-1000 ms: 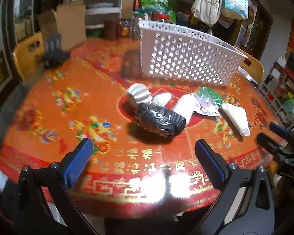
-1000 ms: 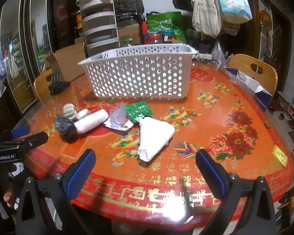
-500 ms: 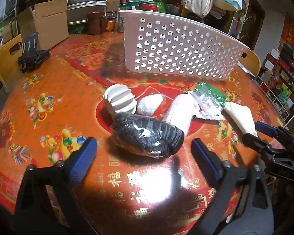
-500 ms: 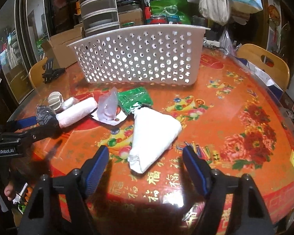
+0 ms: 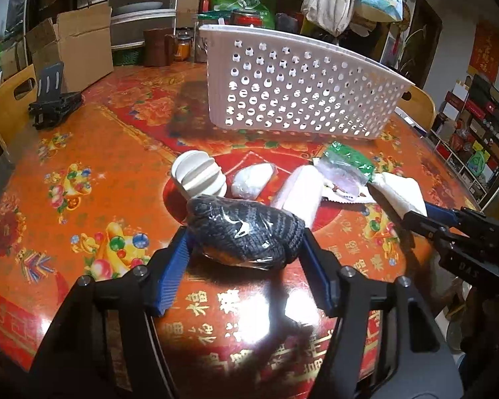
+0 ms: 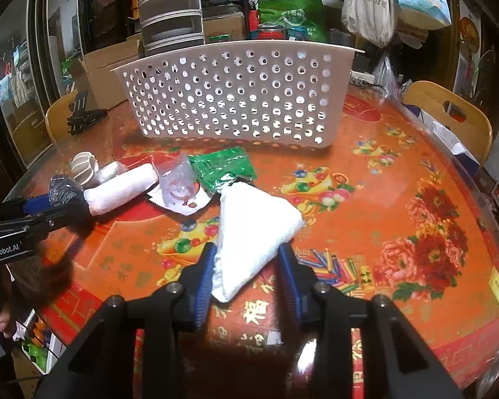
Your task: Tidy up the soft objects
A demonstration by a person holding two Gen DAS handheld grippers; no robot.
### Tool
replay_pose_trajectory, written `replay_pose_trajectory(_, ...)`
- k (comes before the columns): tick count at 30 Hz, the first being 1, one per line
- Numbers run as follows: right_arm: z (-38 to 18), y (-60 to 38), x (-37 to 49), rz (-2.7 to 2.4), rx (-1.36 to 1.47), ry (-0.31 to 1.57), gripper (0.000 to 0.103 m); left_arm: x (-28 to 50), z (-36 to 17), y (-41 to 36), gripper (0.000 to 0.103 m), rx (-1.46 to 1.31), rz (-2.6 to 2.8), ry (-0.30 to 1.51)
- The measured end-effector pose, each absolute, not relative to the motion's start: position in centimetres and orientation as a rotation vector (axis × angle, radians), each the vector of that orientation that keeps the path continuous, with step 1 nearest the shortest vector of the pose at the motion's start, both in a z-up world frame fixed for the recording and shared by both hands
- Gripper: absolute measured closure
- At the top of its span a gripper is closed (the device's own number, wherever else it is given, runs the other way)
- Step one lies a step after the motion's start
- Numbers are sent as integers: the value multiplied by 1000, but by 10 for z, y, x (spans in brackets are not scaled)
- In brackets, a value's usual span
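My left gripper [image 5: 244, 241] is shut on a black knitted bundle in clear wrap [image 5: 246, 229], which rests on the red table. My right gripper [image 6: 248, 256] is shut on the near end of a white folded cloth packet [image 6: 254, 226], also on the table. Between them lie a white roll [image 5: 302, 193], a small white bundle [image 5: 251, 183], a ribbed white ball [image 5: 198, 174], a clear plastic bag [image 6: 178, 183] and a green packet [image 6: 221, 168]. A white perforated basket [image 6: 236, 99] stands behind them.
A black phone stand [image 5: 51, 103] sits at the far left of the table. Wooden chairs [image 6: 449, 109] stand around the table. Boxes, drawers and bags crowd the back. The table's right half [image 6: 415, 183] holds only its printed cloth.
Both grippers have moved forward and down and closed: the left onto the black knitted bundle, the right onto the white cloth packet.
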State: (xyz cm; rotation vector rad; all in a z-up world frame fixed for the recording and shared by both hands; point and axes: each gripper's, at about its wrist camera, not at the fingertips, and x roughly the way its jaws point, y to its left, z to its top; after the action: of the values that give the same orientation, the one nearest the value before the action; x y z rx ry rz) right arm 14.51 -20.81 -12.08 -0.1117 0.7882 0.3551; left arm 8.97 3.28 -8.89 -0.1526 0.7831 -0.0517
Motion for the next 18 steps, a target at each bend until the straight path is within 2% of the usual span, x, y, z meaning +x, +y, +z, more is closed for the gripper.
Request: replay_pose_trajectory(18, -62, -216, 121, 361, -127, 641, 71, 75, -45, 37, 42, -140, -67, 690)
